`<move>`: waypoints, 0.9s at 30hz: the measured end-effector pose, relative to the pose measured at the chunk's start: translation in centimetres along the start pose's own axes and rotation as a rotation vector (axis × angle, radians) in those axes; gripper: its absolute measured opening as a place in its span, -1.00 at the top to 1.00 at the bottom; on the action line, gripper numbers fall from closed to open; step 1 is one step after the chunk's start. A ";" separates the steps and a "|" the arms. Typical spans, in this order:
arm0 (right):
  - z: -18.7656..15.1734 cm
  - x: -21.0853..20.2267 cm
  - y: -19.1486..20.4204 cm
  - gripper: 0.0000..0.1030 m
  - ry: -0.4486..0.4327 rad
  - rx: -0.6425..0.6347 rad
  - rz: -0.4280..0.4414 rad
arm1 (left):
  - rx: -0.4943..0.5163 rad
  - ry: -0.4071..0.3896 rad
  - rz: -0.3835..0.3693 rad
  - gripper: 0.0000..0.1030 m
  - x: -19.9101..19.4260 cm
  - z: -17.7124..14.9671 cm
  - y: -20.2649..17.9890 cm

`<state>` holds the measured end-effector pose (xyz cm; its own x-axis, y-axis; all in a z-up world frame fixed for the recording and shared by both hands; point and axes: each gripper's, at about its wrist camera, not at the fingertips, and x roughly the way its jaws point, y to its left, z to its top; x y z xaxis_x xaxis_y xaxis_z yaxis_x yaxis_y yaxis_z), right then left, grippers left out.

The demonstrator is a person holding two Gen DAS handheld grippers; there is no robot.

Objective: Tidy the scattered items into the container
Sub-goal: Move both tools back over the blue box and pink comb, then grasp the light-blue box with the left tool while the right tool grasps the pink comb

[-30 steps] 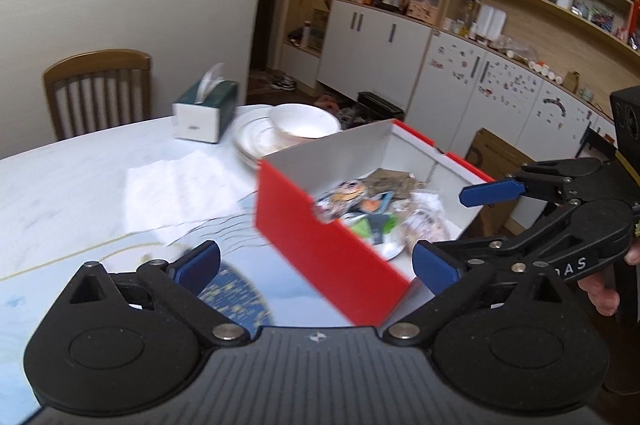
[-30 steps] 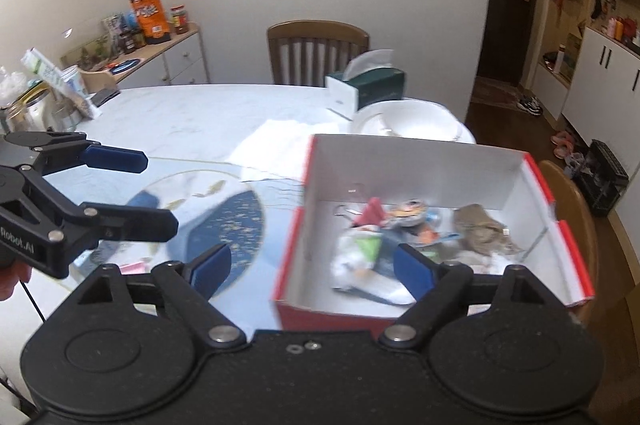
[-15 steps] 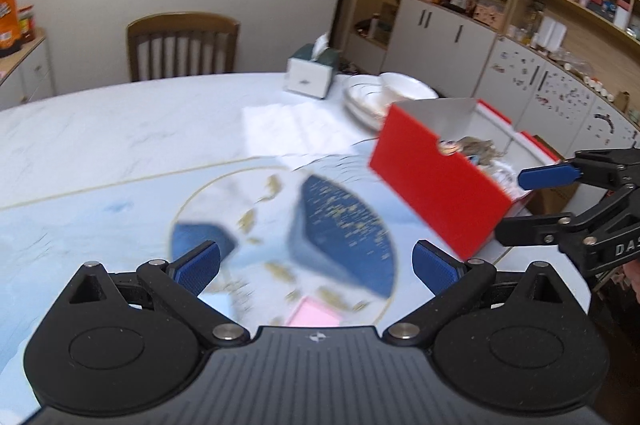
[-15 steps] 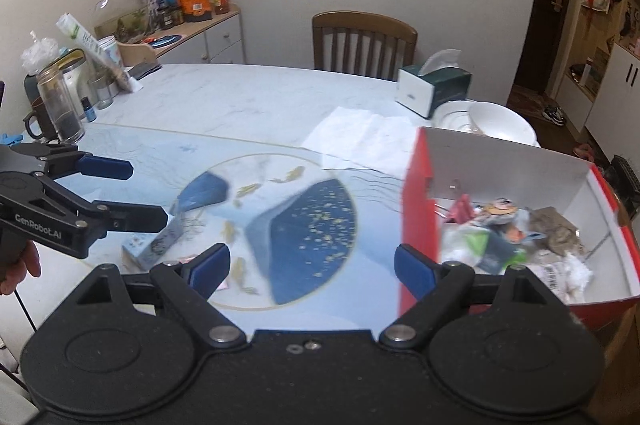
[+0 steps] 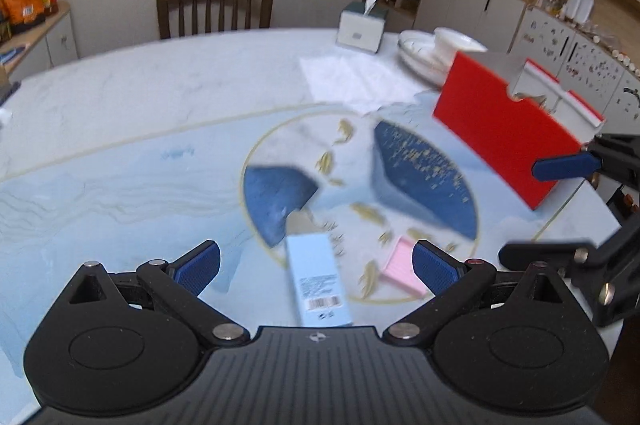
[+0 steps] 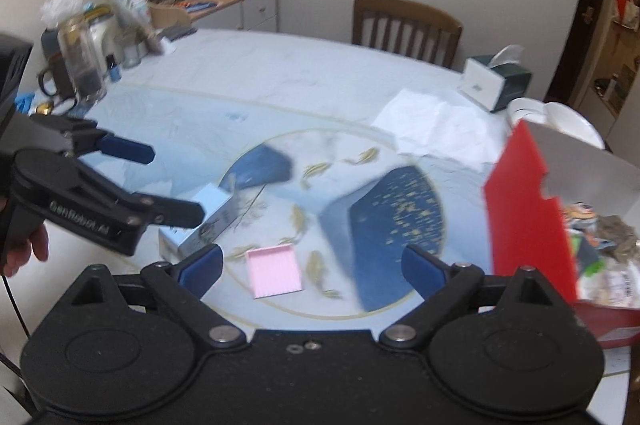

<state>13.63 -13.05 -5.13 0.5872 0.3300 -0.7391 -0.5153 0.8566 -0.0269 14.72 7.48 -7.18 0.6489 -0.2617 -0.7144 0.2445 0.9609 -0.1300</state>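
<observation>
Container: one red box (image 5: 508, 141), right of both claws
Loose items: two; blue carton (image 5: 318, 277), pink tray (image 6: 274, 271)
Left claw (image 5: 316, 263): agape, empty
Right claw (image 6: 312, 265): agape, empty

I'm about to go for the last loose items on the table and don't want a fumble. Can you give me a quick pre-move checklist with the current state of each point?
1. Left gripper open and empty: ok.
2. Right gripper open and empty: ok.
3. Blue box lined up between the left fingers: ok, it lies straight ahead, flat on the table.
4. Pink tray reachable by the right gripper: ok, it sits ahead between the fingers, left of centre.
5. Grippers clear of each other: cannot tell; the left one crosses close over the blue box in the right wrist view.
6. Room in the red box: ok, open top, partly filled.
</observation>
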 end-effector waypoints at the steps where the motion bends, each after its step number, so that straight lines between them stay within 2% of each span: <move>1: -0.1 0.5 0.3 -0.86 0.008 -0.005 -0.001 | -0.001 0.007 0.006 -1.00 0.4 -0.1 0.1; 5: -0.6 2.7 1.1 -0.85 0.040 -0.026 -0.003 | 0.014 0.037 0.024 -1.00 1.7 -0.4 0.2; 9: -1.0 4.4 2.1 -0.76 0.071 -0.058 0.003 | 0.023 0.054 0.022 -1.00 2.6 -0.4 0.1; 15: -1.1 6.0 2.7 -0.63 0.106 -0.081 0.015 | 0.022 0.066 0.057 -0.99 3.6 -0.6 0.6; 24: -0.8 7.0 2.2 -0.43 0.119 -0.057 0.027 | 0.015 0.054 0.035 -0.97 3.7 -0.9 0.7; 27: -0.7 7.1 2.0 -0.33 0.117 -0.052 0.032 | 0.032 0.052 0.029 -0.90 3.7 -0.9 0.3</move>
<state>16.35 -9.22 -10.92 0.4951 0.3056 -0.8133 -0.5659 0.8238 -0.0349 16.50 6.90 -10.51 0.6177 -0.2279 -0.7526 0.2498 0.9644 -0.0870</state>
